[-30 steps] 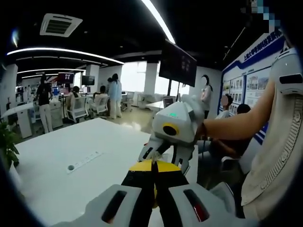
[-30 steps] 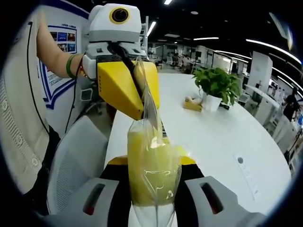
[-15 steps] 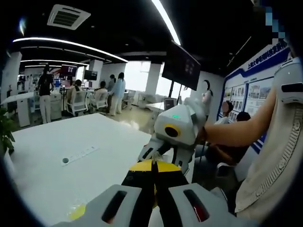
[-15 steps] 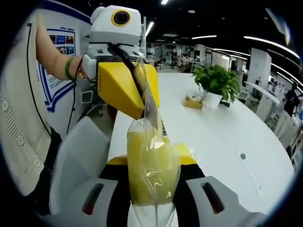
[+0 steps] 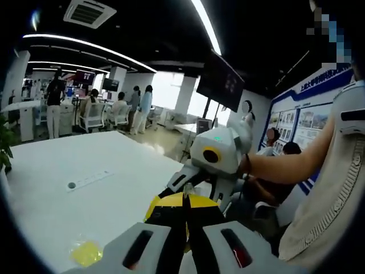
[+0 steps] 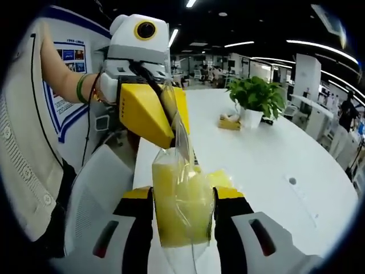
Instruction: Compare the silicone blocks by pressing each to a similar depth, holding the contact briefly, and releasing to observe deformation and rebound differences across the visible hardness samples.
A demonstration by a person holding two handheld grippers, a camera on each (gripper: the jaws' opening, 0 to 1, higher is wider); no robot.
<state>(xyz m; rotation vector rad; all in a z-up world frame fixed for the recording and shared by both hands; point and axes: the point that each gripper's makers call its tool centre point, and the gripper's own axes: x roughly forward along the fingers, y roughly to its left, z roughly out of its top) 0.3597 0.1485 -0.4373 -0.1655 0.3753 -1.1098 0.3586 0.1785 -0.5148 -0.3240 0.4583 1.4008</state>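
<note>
Left gripper [image 6: 165, 117]: white housing, yellow-ringed lens, yellow wedge jaws, black cable. Person: cream knit short sleeve [image 5: 342, 171], green wristband [image 6: 84, 87].

Open office – long white table [image 6: 268, 165], potted plant [image 6: 255, 100], wall screen [image 5: 221, 83], ceiling light strips [image 5: 85, 48].

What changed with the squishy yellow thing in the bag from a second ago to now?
The right tongs spread their jaws a little wider around the clear plastic bag with the yellow silicone block, which looks fuller, though they still seem to touch it. The left tongs still pinch the bag's top. The left hand's camera swung, bringing a small yellow piece on the white table into sight.
</note>
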